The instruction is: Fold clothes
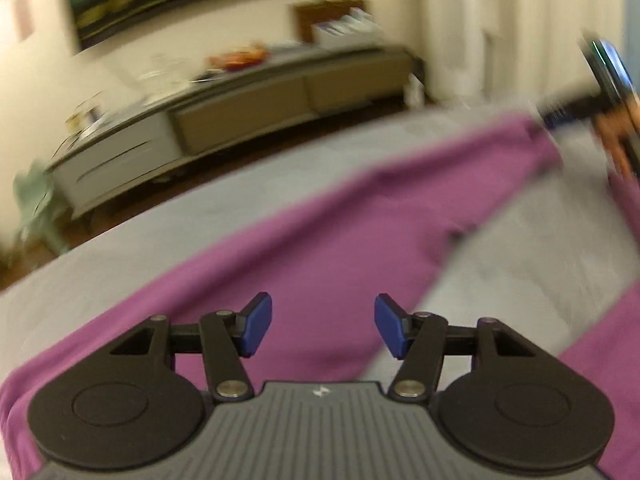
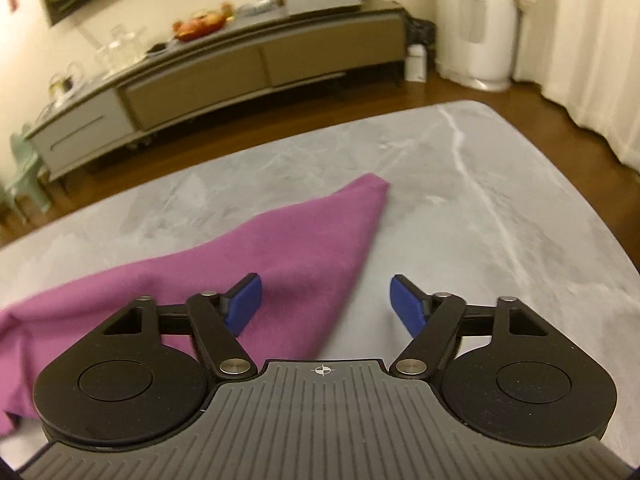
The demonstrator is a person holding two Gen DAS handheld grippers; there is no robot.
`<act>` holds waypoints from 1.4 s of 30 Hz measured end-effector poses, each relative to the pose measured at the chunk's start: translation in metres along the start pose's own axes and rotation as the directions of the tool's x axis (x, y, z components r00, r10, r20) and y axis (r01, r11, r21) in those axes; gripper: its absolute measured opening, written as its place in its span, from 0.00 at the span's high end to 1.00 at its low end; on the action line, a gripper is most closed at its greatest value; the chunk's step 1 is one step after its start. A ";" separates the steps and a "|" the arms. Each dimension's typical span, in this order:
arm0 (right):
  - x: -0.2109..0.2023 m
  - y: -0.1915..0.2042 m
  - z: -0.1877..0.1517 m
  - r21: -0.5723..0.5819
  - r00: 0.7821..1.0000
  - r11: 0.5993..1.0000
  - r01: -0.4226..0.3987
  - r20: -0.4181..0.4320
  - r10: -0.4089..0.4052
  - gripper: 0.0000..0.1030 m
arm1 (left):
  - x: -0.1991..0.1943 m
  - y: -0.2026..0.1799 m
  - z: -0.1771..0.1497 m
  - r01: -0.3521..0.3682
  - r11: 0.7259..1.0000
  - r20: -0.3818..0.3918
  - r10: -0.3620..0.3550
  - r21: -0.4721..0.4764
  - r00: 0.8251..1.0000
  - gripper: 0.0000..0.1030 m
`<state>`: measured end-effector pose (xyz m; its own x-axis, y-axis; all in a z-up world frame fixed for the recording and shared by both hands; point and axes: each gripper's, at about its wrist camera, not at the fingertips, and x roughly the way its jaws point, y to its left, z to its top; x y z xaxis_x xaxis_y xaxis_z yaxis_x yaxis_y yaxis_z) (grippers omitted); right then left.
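A purple garment (image 1: 320, 240) lies spread on the grey marble table (image 1: 200, 216); the left wrist view is blurred. My left gripper (image 1: 323, 326) is open and empty, just above the cloth. In the right wrist view the purple garment (image 2: 304, 248) ends in a pointed corner at mid-table. My right gripper (image 2: 326, 306) is open and empty, over the cloth's right edge. The right gripper and the hand holding it (image 1: 608, 96) show at the far right of the left wrist view, near the cloth's far end.
The marble table (image 2: 480, 200) has a rounded far edge with brown floor beyond. A long low sideboard (image 2: 224, 68) with a fruit bowl and glassware stands by the wall. White curtains (image 2: 580, 40) hang at the right. A small green stool (image 2: 24, 176) is at the left.
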<state>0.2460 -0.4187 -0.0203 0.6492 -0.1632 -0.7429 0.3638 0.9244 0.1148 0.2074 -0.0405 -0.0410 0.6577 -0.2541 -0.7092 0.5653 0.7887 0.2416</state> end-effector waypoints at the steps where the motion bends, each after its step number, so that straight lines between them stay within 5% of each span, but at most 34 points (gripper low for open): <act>1: 0.005 0.001 0.001 -0.026 1.000 1.000 -0.009 -0.001 0.009 1.00 | 0.010 -0.011 0.000 -0.011 1.000 -0.018 0.011 0.021 1.000 0.43; 5: -0.022 0.025 0.013 -0.242 0.998 0.969 0.056 0.028 -0.050 1.00 | 0.023 -0.011 -0.004 -0.057 0.998 -0.030 0.058 0.036 0.998 0.50; 8: -0.039 0.059 0.010 -0.506 0.979 0.839 0.201 0.070 -0.192 0.93 | 0.027 -0.002 -0.006 -0.047 0.999 -0.044 0.047 0.010 0.998 0.71; 9: -0.045 0.071 0.009 -0.583 0.968 0.775 0.244 0.093 -0.234 0.85 | 0.028 0.000 -0.007 -0.042 0.999 -0.049 0.042 0.002 0.998 0.74; 10: -0.051 0.082 0.008 -0.654 0.954 0.701 0.284 0.120 -0.274 0.49 | 0.024 -0.002 -0.007 -0.036 0.999 -0.054 0.037 0.013 0.998 0.80; 11: -0.056 0.093 0.006 -0.717 0.939 0.619 0.320 0.150 -0.310 0.27 | 0.020 -0.002 -0.009 -0.024 0.999 -0.061 0.026 0.025 0.998 0.83; 12: -0.059 0.092 0.008 -0.708 0.945 0.637 0.306 0.147 -0.291 0.20 | 0.017 -0.002 -0.011 -0.011 0.999 -0.068 0.014 0.038 0.998 0.84; 15: -0.078 0.052 0.021 -0.451 0.959 0.847 0.282 0.138 -0.246 0.22 | 0.008 0.001 -0.021 0.056 0.996 -0.084 -0.050 0.070 0.995 0.84; 19: -0.082 0.014 0.000 -0.228 0.986 0.963 0.147 0.106 -0.125 0.30 | 0.004 0.008 -0.029 0.147 0.985 -0.088 -0.139 0.092 0.986 0.85; 22: -0.057 0.003 -0.025 -0.167 1.000 0.986 -0.026 0.003 0.027 0.33 | 0.010 0.026 -0.029 0.181 0.981 -0.095 -0.174 0.068 0.980 0.76; 24: -0.028 0.003 -0.039 -0.200 0.994 0.980 0.018 -0.099 -0.038 0.33 | 0.011 0.052 -0.024 0.166 0.986 -0.063 -0.167 -0.009 0.984 0.68; 25: -0.023 0.004 -0.041 -0.227 0.993 0.972 0.064 -0.080 -0.084 0.27 | 0.009 0.067 -0.023 0.154 0.986 -0.045 -0.157 -0.064 0.987 0.64; 27: -0.030 0.005 -0.037 -0.238 0.994 0.967 0.094 -0.038 -0.106 0.33 | 0.008 0.098 -0.022 0.119 0.977 -0.023 -0.125 -0.178 0.992 0.64; 28: -0.034 0.005 -0.035 -0.241 0.993 0.965 0.104 -0.020 -0.112 0.37 | 0.016 0.110 -0.026 0.066 0.974 -0.056 -0.080 -0.216 0.995 0.64; 31: -0.043 0.001 -0.037 -0.223 0.998 0.973 0.062 -0.019 -0.068 0.24 | 0.040 0.139 -0.043 -0.096 0.951 -0.183 0.042 -0.295 0.982 0.63; 33: -0.045 -0.003 -0.045 -0.237 0.995 0.968 0.081 -0.031 -0.091 0.25 | 0.034 0.150 -0.047 -0.082 0.941 -0.160 0.030 -0.329 0.987 0.64; 36: -0.073 -0.015 -0.054 -0.216 0.984 0.960 0.178 0.034 -0.175 0.25 | -0.007 0.162 -0.043 -0.087 0.934 -0.073 0.065 -0.347 0.995 0.61; 38: -0.095 -0.031 -0.067 -0.163 0.985 0.972 0.171 0.056 -0.164 0.10 | -0.040 0.169 -0.045 -0.080 0.929 -0.003 0.085 -0.361 0.996 0.56; 42: -0.126 -0.060 -0.100 -0.071 0.987 0.985 0.159 0.050 -0.155 0.06 | -0.096 0.191 -0.072 -0.126 0.899 0.051 0.162 -0.419 0.985 0.49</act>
<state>0.0756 -0.4196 0.0006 0.6172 -0.3219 -0.7180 0.4136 0.9090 -0.0520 0.2167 0.1751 0.0251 0.7653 -0.1513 -0.6256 0.2170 0.9757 0.0295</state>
